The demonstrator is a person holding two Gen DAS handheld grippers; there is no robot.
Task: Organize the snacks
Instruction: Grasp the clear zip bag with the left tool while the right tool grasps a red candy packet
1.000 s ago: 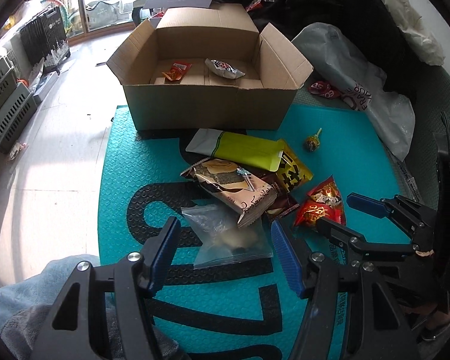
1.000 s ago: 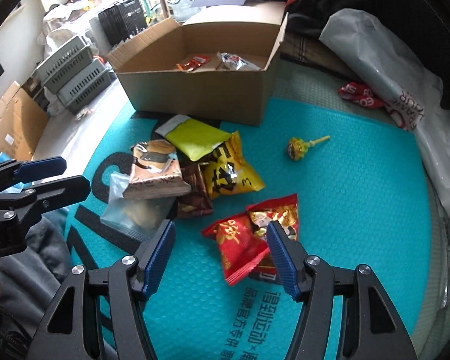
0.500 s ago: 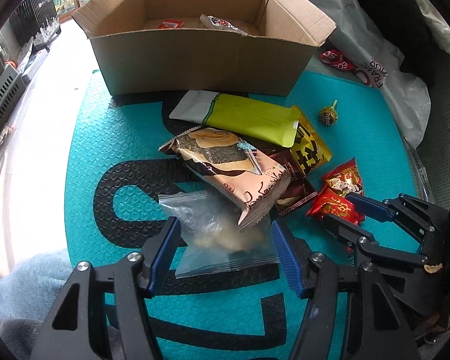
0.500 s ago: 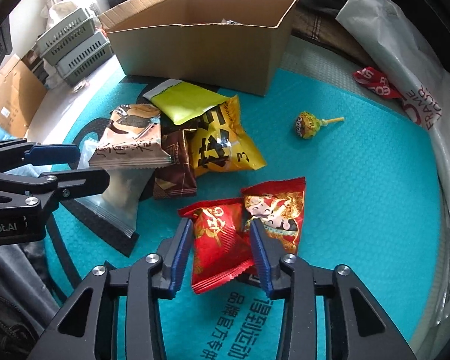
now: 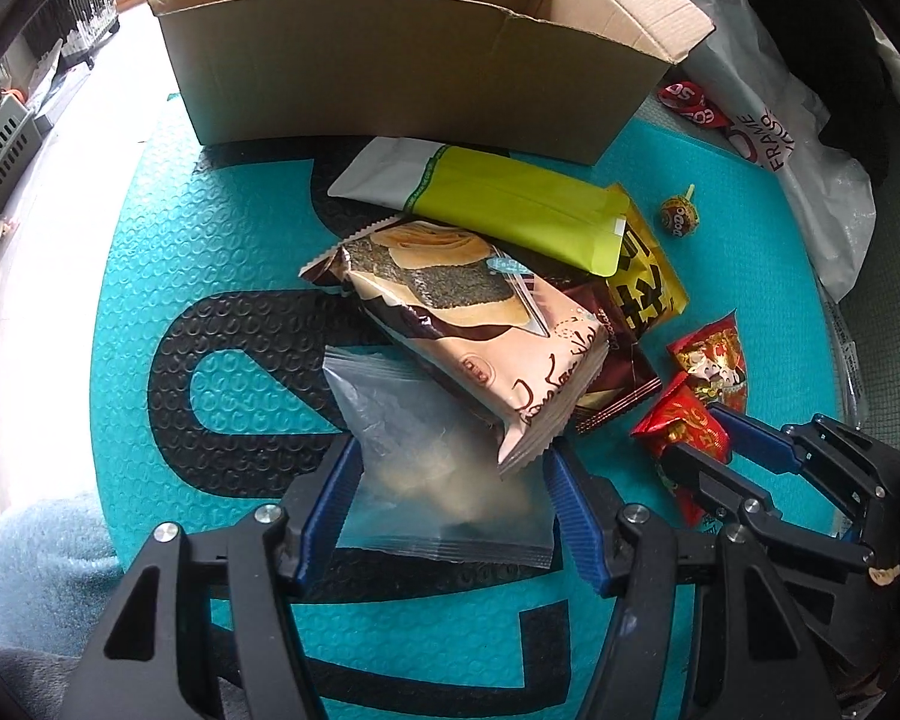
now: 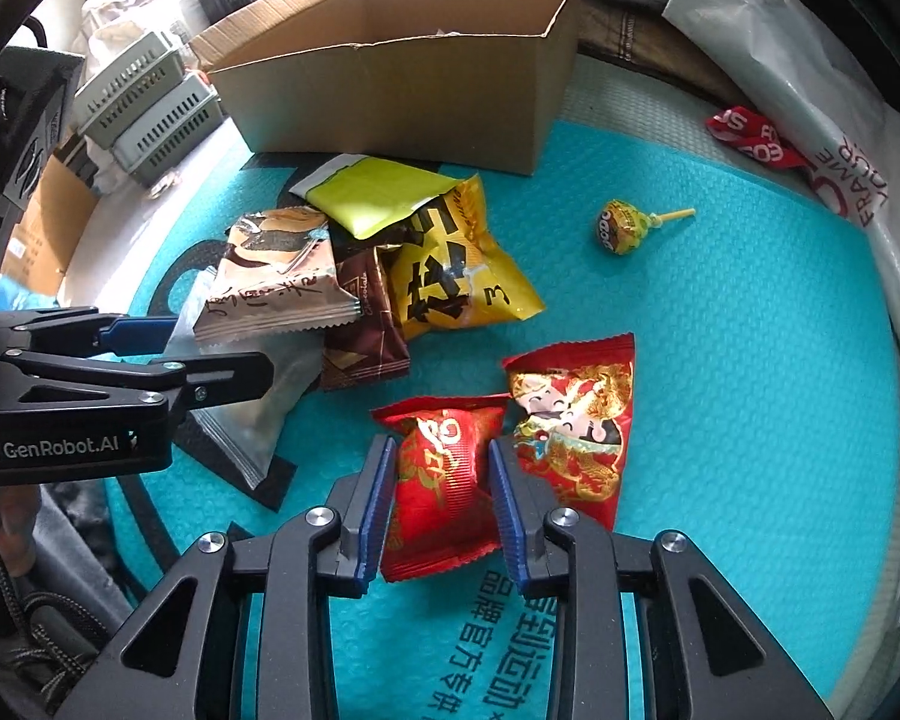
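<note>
Left wrist view: left tool [image 5: 450, 498] spread and opening astride the clear bag [image 5: 444, 480]; pile just ahead, box [image 5: 402, 60] beyond.

Right wrist view: right tool [image 6: 441, 504] closing, pinching the red packet [image 6: 444, 468]. Most snacks unboxed.

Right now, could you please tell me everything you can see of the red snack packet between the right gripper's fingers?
The red snack packet is a small glossy foil pillow pack with gold print and crimped ends. It lies flat on the teal mat, its right edge beside a second red packet showing cartoon figures; whether they overlap is unclear. The right gripper straddles it, jaws closing, blue pads pressing its sides so the foil bulges slightly. It looks sealed and not lifted.
</note>
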